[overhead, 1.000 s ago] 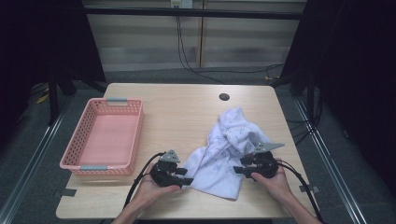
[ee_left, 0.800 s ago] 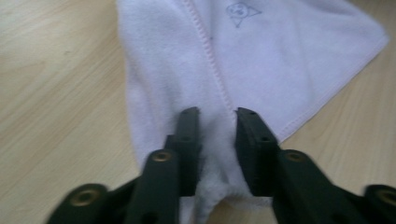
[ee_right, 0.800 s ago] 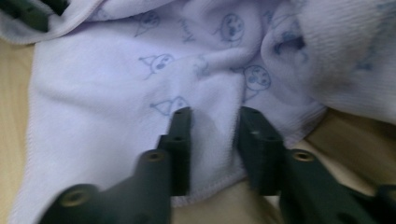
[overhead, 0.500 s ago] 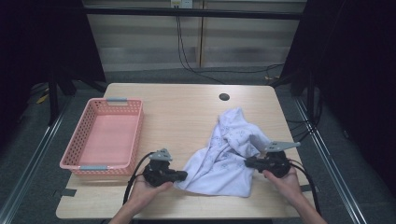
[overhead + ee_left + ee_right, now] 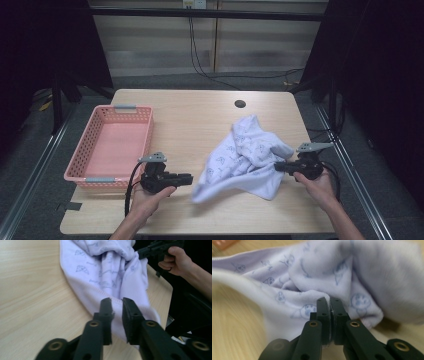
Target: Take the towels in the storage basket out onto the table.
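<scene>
A: We see the wooden counter (image 5: 200, 125) first, with the pink basket (image 5: 112, 145) standing empty at its left and the pale printed cloth (image 5: 245, 155) lying rumpled right of centre.

B: A second ago we had both tools at the cloth; now the left hand-held gripper (image 5: 187, 178) has drawn back, its jaws a narrow gap apart with the cloth's near corner just at their tips (image 5: 116, 306).

A: The right hand-held gripper (image 5: 278, 166) is clamped on a fold at the cloth's right edge (image 5: 329, 300). We judge the cloth is being pulled out flat, with the left grasp lost or loosening.

B: We read no brand or writing, just small blue figures.
</scene>
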A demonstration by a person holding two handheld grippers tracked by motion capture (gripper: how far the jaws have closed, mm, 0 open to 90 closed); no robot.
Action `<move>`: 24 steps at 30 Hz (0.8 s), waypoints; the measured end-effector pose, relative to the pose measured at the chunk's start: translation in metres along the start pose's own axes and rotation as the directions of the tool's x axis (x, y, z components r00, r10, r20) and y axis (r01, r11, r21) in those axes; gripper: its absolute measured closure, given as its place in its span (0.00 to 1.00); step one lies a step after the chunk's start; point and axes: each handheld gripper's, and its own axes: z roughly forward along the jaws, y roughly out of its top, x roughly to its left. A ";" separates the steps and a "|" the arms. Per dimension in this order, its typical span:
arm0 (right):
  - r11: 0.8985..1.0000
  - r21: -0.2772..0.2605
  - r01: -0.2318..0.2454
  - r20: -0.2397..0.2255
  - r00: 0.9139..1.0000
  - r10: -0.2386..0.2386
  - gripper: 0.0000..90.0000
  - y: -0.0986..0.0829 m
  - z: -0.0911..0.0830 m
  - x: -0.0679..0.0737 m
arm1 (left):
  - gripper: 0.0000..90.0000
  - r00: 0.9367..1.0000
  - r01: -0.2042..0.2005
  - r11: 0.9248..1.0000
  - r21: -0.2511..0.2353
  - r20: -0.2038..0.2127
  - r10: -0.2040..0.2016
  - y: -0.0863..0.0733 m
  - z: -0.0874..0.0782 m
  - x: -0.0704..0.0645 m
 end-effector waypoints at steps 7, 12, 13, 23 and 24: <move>0.999 -0.040 -0.025 0.050 0.998 0.027 0.65 -0.008 -0.009 0.004 | 0.72 0.996 -0.085 0.993 0.079 -0.013 0.086 -0.004 0.015 -0.012; 0.993 -0.117 -0.005 0.051 0.999 0.011 0.70 -0.014 -0.030 0.026 | 0.65 0.989 -0.150 0.974 0.168 0.026 0.148 -0.010 0.038 -0.022; 0.994 -0.114 0.002 0.024 1.000 0.001 0.71 -0.017 -0.031 0.030 | 0.65 0.988 -0.154 0.973 0.169 0.035 0.151 -0.011 0.041 -0.022; 0.996 0.089 0.024 -0.066 0.998 -0.019 0.58 -0.042 0.006 0.044 | 0.48 0.984 -0.170 0.964 0.203 0.079 0.157 -0.016 0.058 -0.027; 0.996 0.086 0.036 -0.065 0.997 -0.031 0.56 -0.041 0.007 0.044 | 0.48 0.983 -0.180 0.960 0.212 0.062 0.171 -0.016 0.059 -0.027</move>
